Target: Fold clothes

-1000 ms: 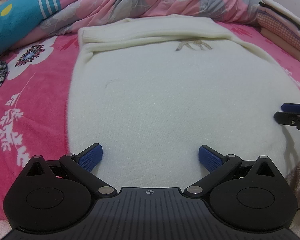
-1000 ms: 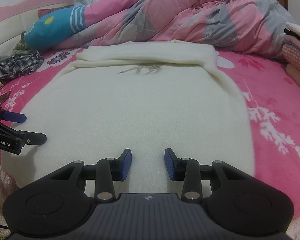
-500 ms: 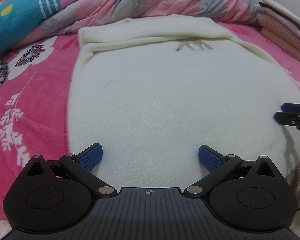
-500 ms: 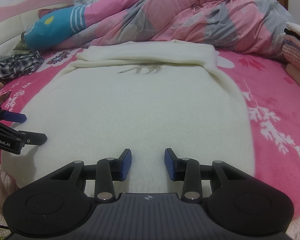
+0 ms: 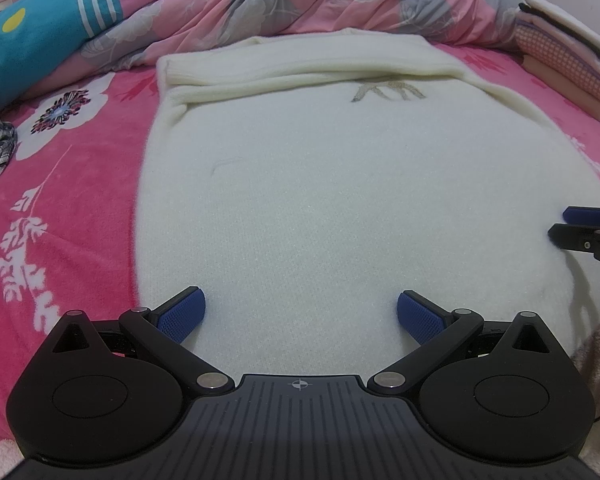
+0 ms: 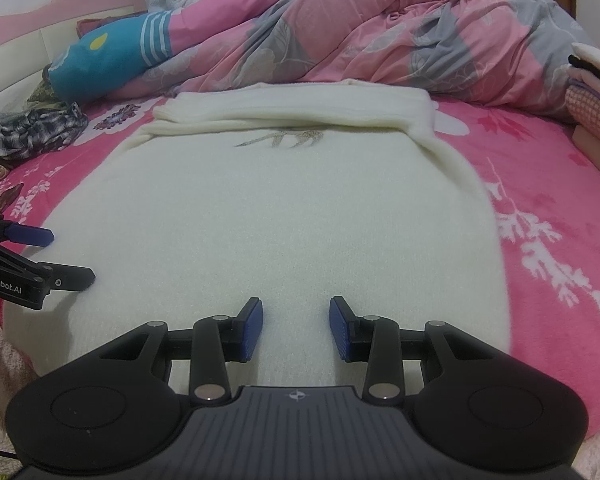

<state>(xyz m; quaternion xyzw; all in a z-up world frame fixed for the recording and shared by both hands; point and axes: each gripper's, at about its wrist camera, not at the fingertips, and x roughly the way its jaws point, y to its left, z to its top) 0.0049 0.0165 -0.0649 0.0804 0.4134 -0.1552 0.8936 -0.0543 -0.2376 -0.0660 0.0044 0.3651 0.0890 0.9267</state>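
A cream knit sweater [image 5: 332, 184] lies flat on the pink floral bedspread, its sleeves folded across the far end; it also shows in the right wrist view [image 6: 284, 216]. My left gripper [image 5: 300, 314] is wide open, its fingertips over the sweater's near hem, holding nothing. My right gripper [image 6: 296, 328] is partly open over the near hem further right, also empty. The right gripper's fingers [image 5: 580, 226] show at the right edge of the left wrist view. The left gripper's fingers [image 6: 32, 256] show at the left edge of the right wrist view.
A rumpled pink and grey quilt [image 6: 380, 36] and a blue pillow [image 6: 108, 56] lie behind the sweater. A plaid garment [image 6: 32, 132] is bunched at the far left. Folded clothes [image 5: 568, 60] are stacked at the far right. The bedspread [image 6: 548, 208] flanks the sweater.
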